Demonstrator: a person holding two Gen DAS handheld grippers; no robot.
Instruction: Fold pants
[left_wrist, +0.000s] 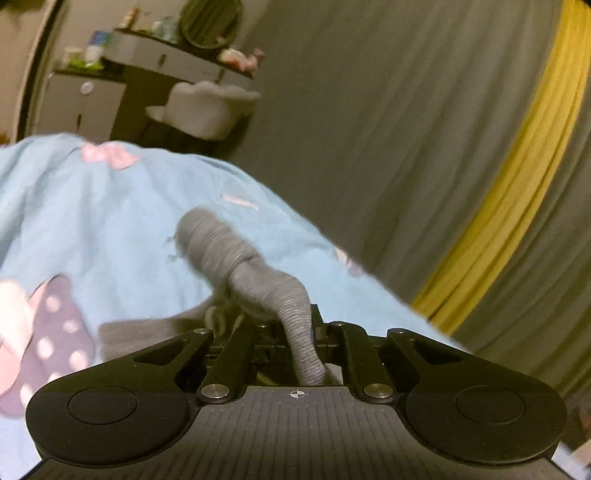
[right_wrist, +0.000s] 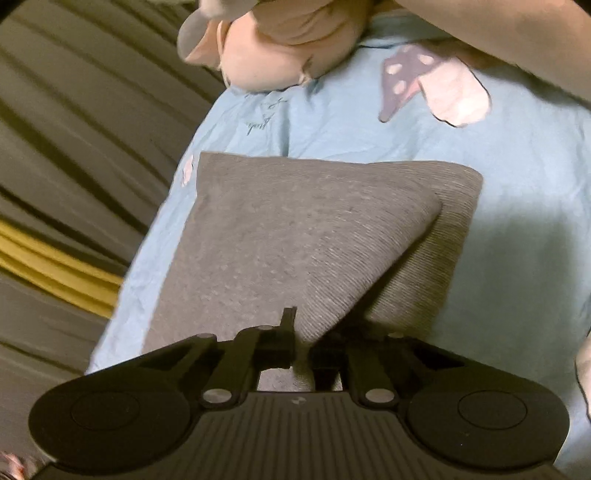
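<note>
Gripping a bunched, ribbed fold of the grey pants (left_wrist: 258, 280), the left gripper (left_wrist: 291, 328) has its jaws drawn in tight on the cloth; a rope-like strand of fabric runs from between them down toward the camera body, and a twisted hump of it rises just ahead of the tips. This picture is blurred. A flat grey patch of the same garment lies just left of the gripper on the light blue bedspread (left_wrist: 110, 221).

In the right wrist view, the right gripper (right_wrist: 301, 332) is closed on a corner of the pants (right_wrist: 280, 236). The cloth comes to a point at the jaws. From there the upper layer spreads away in a wide triangular flap, lying over a lower ribbed layer that shows along the flap's right edge. The garment sits flat on the bedspread (right_wrist: 517, 184), near its left border.

Beyond the pants, the bedspread carries a print of a purple spotted mushroom (right_wrist: 402, 81) with pale pink shapes beside it. A pink soft toy (right_wrist: 280, 48) rests at the bedspread's far edge.

Farther off in the left view, a grey curtain (left_wrist: 369, 110) with a yellow band (left_wrist: 517, 184) hangs behind the bed. A white chair (left_wrist: 207, 110) stands before a dark dresser (left_wrist: 147, 62) with small items on top; these are too blurred to identify.
</note>
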